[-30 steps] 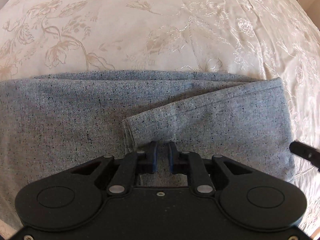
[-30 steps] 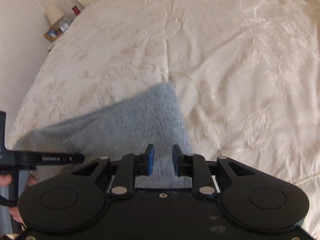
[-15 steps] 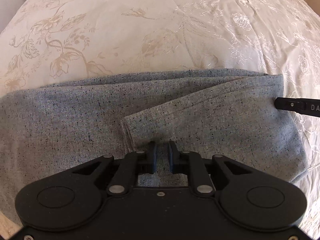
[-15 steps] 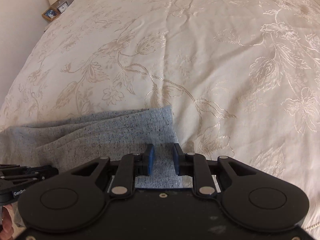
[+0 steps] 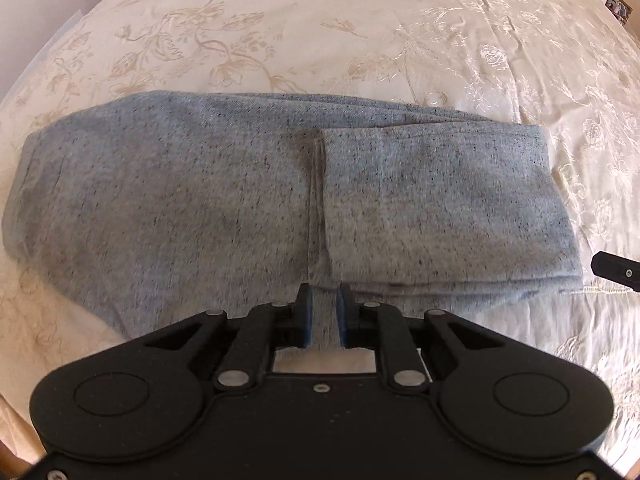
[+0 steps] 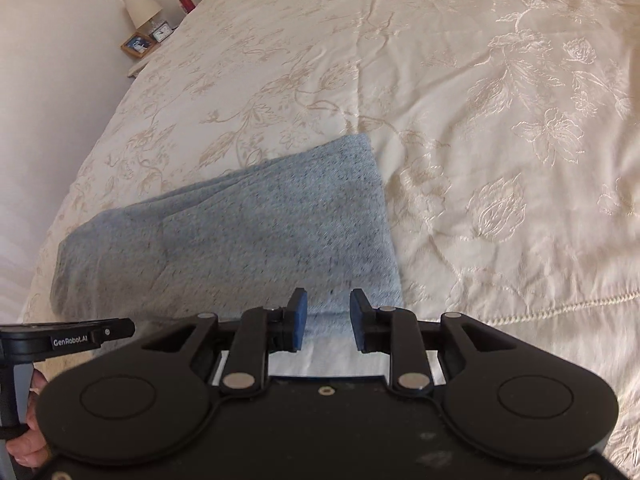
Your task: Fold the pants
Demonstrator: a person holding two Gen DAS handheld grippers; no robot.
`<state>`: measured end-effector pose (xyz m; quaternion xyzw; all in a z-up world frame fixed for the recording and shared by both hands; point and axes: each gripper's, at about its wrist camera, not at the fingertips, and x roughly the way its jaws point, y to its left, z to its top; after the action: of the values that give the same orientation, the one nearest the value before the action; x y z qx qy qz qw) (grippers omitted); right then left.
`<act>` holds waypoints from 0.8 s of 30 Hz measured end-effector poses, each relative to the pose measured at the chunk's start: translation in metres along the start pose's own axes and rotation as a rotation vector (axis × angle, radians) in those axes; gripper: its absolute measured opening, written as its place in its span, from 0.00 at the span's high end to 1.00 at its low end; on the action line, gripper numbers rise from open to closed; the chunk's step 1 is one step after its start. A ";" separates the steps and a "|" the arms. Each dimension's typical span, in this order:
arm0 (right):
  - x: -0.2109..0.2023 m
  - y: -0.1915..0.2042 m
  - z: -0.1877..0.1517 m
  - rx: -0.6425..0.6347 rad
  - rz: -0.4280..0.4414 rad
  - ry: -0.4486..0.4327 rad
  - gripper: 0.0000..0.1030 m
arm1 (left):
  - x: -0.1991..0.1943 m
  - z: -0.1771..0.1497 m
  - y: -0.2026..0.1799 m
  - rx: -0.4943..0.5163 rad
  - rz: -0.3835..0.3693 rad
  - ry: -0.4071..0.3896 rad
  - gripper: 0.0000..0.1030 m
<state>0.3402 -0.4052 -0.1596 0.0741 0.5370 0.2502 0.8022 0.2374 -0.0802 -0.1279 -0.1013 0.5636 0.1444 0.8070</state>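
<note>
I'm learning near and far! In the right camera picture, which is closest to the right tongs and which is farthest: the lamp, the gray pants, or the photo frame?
1. Gray pants: right ahead of the right tongs, on the bedspread.
2. Photo frame: far upper left, beside the bed.
3. Lamp: just behind the frame, farthest.

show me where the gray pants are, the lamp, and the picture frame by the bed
gray pants (image 5: 224, 200): left wrist view, on the flat upper layer left of the folded edge.
lamp (image 6: 143, 8): right wrist view, on its pale shade.
picture frame (image 6: 137, 44): right wrist view, on the framed photo.
</note>
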 end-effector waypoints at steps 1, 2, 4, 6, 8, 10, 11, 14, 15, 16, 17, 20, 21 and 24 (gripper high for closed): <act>-0.004 0.003 -0.005 -0.015 0.011 0.003 0.74 | -0.005 -0.005 0.002 -0.009 0.008 -0.001 0.78; -0.008 0.008 -0.011 -0.032 0.027 0.005 0.73 | -0.010 -0.009 0.003 -0.017 0.016 -0.002 0.78; -0.014 0.016 -0.020 -0.056 0.057 0.008 0.73 | -0.022 -0.017 0.009 -0.036 0.041 -0.003 0.78; -0.017 0.023 -0.027 -0.071 0.086 0.013 0.73 | -0.032 -0.024 0.015 -0.054 0.072 -0.013 0.78; -0.019 0.032 -0.033 -0.089 0.111 0.022 0.73 | -0.041 -0.028 0.024 -0.078 0.109 -0.028 0.78; -0.019 0.040 -0.039 -0.116 0.129 0.029 0.73 | -0.049 -0.032 0.035 -0.102 0.132 -0.044 0.78; -0.019 0.045 -0.041 -0.131 0.133 0.033 0.72 | -0.052 -0.033 0.041 -0.114 0.139 -0.050 0.78; -0.022 0.061 -0.046 -0.167 0.133 0.017 0.72 | -0.055 -0.034 0.060 -0.139 0.148 -0.053 0.78; -0.023 0.065 -0.047 -0.173 0.132 0.008 0.72 | -0.055 -0.034 0.067 -0.143 0.147 -0.055 0.78; -0.023 0.070 -0.048 -0.175 0.128 0.001 0.72 | -0.055 -0.033 0.073 -0.146 0.148 -0.058 0.78; -0.023 0.074 -0.049 -0.174 0.123 -0.003 0.72 | -0.054 -0.033 0.080 -0.148 0.149 -0.062 0.78; -0.018 0.091 -0.050 -0.162 0.098 -0.008 0.71 | -0.049 -0.030 0.104 -0.150 0.149 -0.070 0.78; -0.016 0.096 -0.051 -0.159 0.087 -0.008 0.71 | -0.047 -0.029 0.113 -0.149 0.143 -0.071 0.78; -0.013 0.117 -0.054 -0.139 0.070 -0.011 0.71 | -0.041 -0.024 0.139 -0.158 0.135 -0.064 0.78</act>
<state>0.2505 -0.3184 -0.1257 0.0385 0.5110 0.3142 0.7992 0.1542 0.0376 -0.0975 -0.1218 0.5300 0.2454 0.8026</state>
